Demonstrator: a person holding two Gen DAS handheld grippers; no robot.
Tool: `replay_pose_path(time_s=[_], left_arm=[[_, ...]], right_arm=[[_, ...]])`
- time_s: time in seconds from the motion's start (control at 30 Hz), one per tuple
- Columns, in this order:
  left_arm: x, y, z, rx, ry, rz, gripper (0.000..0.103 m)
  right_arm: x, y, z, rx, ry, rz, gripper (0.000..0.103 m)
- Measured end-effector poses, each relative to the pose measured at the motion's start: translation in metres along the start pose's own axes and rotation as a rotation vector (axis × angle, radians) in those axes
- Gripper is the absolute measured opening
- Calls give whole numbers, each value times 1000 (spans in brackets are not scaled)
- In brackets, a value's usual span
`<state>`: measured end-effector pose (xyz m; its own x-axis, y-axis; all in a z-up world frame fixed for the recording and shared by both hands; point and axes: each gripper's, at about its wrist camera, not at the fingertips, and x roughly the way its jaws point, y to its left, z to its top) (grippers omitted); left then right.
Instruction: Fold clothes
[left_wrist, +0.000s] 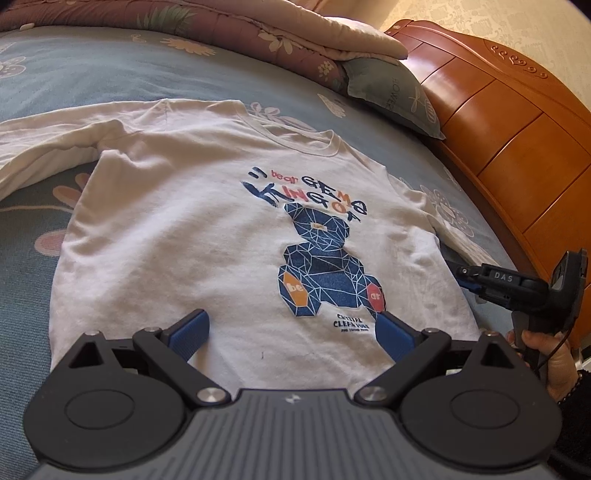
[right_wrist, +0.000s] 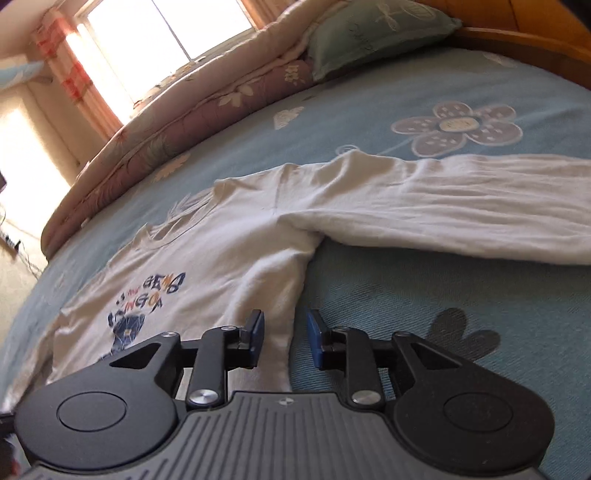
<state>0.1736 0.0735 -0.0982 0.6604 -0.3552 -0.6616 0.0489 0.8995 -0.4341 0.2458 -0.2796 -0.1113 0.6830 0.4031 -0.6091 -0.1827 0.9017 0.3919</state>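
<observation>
A white long-sleeved shirt (left_wrist: 177, 229) with a blue bear print (left_wrist: 325, 266) lies flat, front up, on the bed. My left gripper (left_wrist: 291, 332) is open wide just above the shirt's hem, empty. My right gripper (right_wrist: 284, 332) is open, its fingers straddling the shirt's side edge (right_wrist: 284, 310) below the armpit; nothing is pinched. It also shows in the left wrist view (left_wrist: 469, 277) at the shirt's right side. One sleeve (right_wrist: 461, 206) stretches out to the right in the right wrist view; the other sleeve (left_wrist: 40, 147) lies out to the left.
The bed has a blue flowered sheet (left_wrist: 92, 74). A rolled quilt (left_wrist: 258, 33) and a green pillow (left_wrist: 395, 92) lie at the far side. A wooden headboard (left_wrist: 517, 129) runs along the right. A bright window (right_wrist: 166, 33) is beyond the bed.
</observation>
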Motion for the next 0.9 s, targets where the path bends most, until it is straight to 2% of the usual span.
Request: replay_pose_path(time_s=[0.13, 0.17, 0.2, 0.27, 0.33, 0.43, 0.57, 0.63, 0.67, 0.8, 0.9], left_arm=[[1, -3, -1, 13, 1, 9, 98], [1, -3, -1, 18, 2, 12, 98], [1, -4, -1, 24, 4, 15, 98], [1, -5, -1, 35, 7, 20, 98], [1, -5, -1, 31, 9, 21, 98], [-1, -5, 0, 22, 14, 26, 98], [-4, -8, 6, 24, 12, 37, 98], [-4, -10, 8, 32, 10, 43, 98], [-3, -11, 8, 33, 22, 46, 98], [-8, -7, -9, 56, 54, 88, 98], [-27, 0, -25, 86, 64, 108, 98]], right_arm=[[5, 31, -12, -211, -17, -125, 30], [6, 36, -14, -244, -12, -134, 26], [6, 40, -14, -273, -6, -138, 14], [7, 40, -11, -292, 9, -148, 11], [4, 34, -4, -307, -2, -229, 9], [-12, 7, 12, -210, -11, -242, 9], [-39, 7, 16, -168, -25, -131, 17], [-42, 18, 9, -173, 1, -48, 28], [-40, 25, 4, -176, 24, -12, 37], [-30, 34, -28, -230, 119, -23, 44], [-46, 27, -44, -274, 110, -62, 44]])
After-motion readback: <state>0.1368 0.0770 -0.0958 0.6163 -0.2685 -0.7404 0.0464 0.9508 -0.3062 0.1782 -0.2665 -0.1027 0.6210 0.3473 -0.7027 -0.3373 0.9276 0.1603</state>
